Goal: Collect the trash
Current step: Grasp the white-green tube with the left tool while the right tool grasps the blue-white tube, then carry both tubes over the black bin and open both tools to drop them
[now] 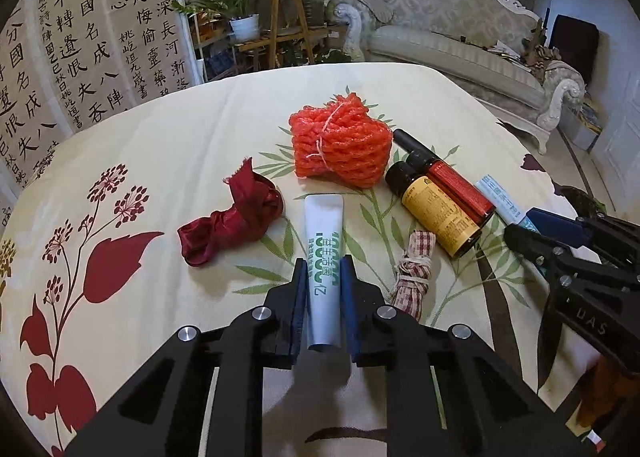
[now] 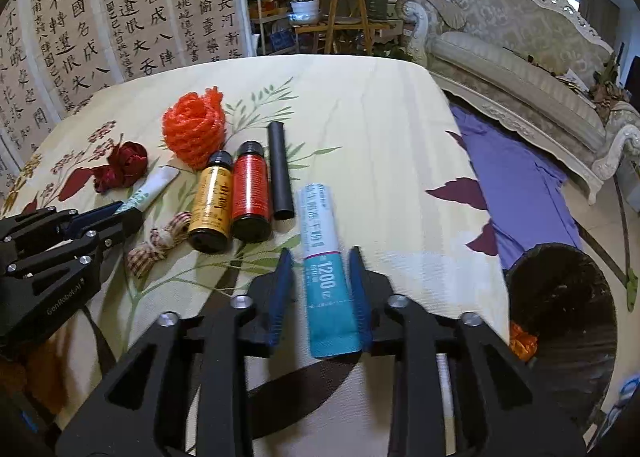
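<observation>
My left gripper (image 1: 324,267) is shut on a white tube with green print (image 1: 324,253), still low over the table. My right gripper (image 2: 322,259) straddles a white and teal tube (image 2: 324,249); whether its pads press the tube I cannot tell. Between them lie a yellow-label bottle (image 2: 210,203), a red-label bottle (image 2: 250,193), a black tube (image 2: 279,171), an orange foam net (image 1: 340,141), a dark red ribbon (image 1: 236,213) and a checked cloth bundle (image 1: 412,275). A dark trash bin (image 2: 568,297) stands by the table's right edge.
The table wears a cream floral cloth (image 1: 160,161). A purple cloth (image 2: 516,185) lies on the floor to the right, before a pale sofa (image 2: 520,57). Calligraphy panels (image 1: 80,37) and plant stands (image 1: 280,17) are behind the table.
</observation>
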`<state>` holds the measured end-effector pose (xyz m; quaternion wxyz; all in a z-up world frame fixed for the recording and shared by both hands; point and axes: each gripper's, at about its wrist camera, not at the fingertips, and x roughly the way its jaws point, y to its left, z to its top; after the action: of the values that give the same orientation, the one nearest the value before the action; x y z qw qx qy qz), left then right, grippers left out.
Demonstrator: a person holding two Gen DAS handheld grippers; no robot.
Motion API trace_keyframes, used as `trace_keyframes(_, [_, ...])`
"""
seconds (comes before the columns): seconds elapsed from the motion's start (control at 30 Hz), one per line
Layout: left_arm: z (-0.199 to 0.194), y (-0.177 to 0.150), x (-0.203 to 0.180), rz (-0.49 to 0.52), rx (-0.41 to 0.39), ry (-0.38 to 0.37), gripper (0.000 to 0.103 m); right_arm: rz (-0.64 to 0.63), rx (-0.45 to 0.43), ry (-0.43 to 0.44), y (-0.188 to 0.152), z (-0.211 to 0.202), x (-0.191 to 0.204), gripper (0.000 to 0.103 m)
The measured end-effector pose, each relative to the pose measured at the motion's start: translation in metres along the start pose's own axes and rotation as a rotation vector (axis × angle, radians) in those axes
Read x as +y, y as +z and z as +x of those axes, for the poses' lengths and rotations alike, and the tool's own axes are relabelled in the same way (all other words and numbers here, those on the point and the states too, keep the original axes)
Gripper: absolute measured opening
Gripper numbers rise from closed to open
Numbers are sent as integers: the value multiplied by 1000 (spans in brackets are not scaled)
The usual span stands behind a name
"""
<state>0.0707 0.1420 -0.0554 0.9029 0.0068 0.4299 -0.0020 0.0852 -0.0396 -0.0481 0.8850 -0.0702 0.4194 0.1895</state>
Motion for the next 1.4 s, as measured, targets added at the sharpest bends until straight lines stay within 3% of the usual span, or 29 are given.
trace_keyframes(0.03, [-1,0,0,-1,0,-1,16,-2,0,-3,1,0,2,47])
trace_keyframes(0.2, [-3,-2,4,-25,-3,-19,14,5,0,-7,3,2,2,45])
trace_keyframes(0.37, [-4,-3,6,-40,-6,-25,13,7,-2,-32,1,1,-1,31])
trace_keyframes(0.43, [-5,-4,7,-46,-8,-29,13,-1,-2,-44,1,1,0,20])
trace_keyframes(0.93, [-36,-20,-2,-94,-79,-69,12,22,-47,-42,-21,-26,-3,17])
trace_keyframes(1.2, [-63,-18,-30,-74,-149,-130,12,59,-98,-73,-35,-58,-22,17])
trace_keyframes(1.4, [-66,-11,-66,-22,-157,-191,12,118,-133,-136,-48,-82,-53,17])
